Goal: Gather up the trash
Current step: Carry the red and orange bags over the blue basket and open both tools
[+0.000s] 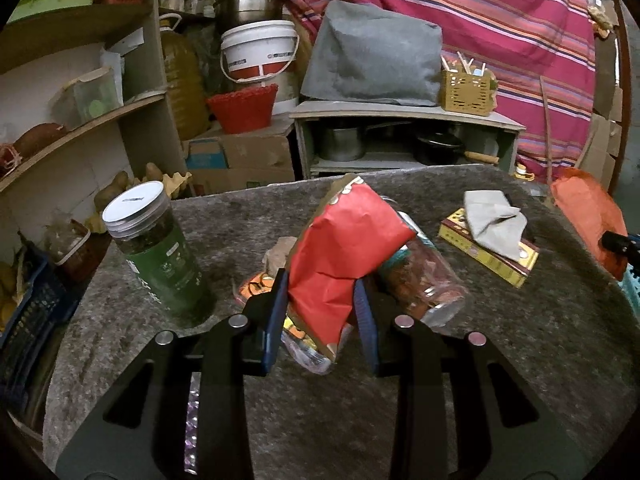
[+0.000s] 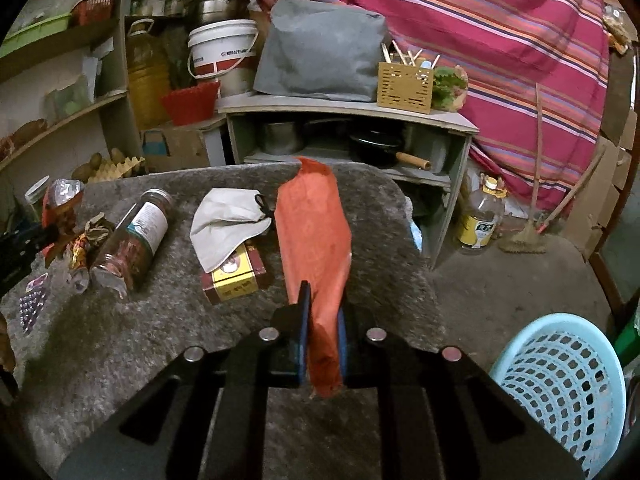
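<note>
A cluttered storeroom with shelves, pots and a striped cloth backs a table covered in grey felt [image 2: 168,320], where most of the litter lies. The left gripper [image 1: 322,292] has its jaws partly closed on a crumpled red snack packet [image 1: 344,256], pinching it near the lower end so the rest sticks up clear of the felt. The right gripper [image 2: 323,320] is closed almost flat on a thin orange wrapper [image 2: 316,232], a narrow grip that suits something so flimsy; the sheet stands up from the pads. A pale blue basket [image 2: 560,384] sits on the floor just off the table's right corner, on the right gripper's side, probably the bin for both pieces. On the felt remain a toppled jar [image 2: 128,240], a grey cloth [image 2: 224,224] draped over a yellow box [image 2: 236,276], and a blister pack [image 2: 32,304]; the green upright jar [image 1: 156,248] looks like a keeper.
</note>
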Demonstrator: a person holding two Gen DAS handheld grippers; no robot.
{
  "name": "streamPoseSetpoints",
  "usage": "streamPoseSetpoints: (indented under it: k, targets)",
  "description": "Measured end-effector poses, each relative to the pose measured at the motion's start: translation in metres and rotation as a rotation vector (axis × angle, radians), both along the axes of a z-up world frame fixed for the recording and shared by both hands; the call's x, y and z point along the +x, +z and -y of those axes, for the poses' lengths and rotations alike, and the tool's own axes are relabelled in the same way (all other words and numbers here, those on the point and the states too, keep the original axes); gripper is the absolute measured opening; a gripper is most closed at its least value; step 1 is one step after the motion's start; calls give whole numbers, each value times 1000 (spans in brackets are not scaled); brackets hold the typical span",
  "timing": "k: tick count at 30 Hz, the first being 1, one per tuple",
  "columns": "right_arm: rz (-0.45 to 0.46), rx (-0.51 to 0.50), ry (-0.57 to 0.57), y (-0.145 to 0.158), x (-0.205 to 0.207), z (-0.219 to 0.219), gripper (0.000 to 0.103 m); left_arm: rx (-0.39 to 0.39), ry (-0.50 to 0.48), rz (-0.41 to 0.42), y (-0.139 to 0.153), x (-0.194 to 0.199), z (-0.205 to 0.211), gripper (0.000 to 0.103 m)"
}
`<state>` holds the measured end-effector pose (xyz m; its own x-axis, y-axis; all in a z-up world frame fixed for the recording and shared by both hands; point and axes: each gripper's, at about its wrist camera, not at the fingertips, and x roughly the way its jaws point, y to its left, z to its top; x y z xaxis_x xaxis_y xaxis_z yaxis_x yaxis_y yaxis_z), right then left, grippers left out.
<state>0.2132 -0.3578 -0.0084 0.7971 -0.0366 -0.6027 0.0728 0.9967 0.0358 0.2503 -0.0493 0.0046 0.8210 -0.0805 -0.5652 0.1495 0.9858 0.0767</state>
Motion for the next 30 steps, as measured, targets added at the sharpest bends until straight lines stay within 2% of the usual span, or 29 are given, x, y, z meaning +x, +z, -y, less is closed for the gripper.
streamPoseSetpoints:
  k: [8,11,15,21,26,30]
  targets:
    - [36,17,-12,16,-24,20,12,-3,-42,12,11,-18,25,30]
    - [49,21,-34,21,-36,35,12,13,-67,23,16,-26,44,30]
    - [67,38,-77,29,-56,65,12,-4,-109,27,22,-35,76,30]
    - [76,41,-181,32,-88,116,12,-20,-199,39,25,-48,144,30]
    - [70,15,-283,30,-116,158,12,-25,-305,48,24,-70,216,30]
    - [65,36,-339,26,-135,191,12,-42,-384,30,18,-88,265,30]
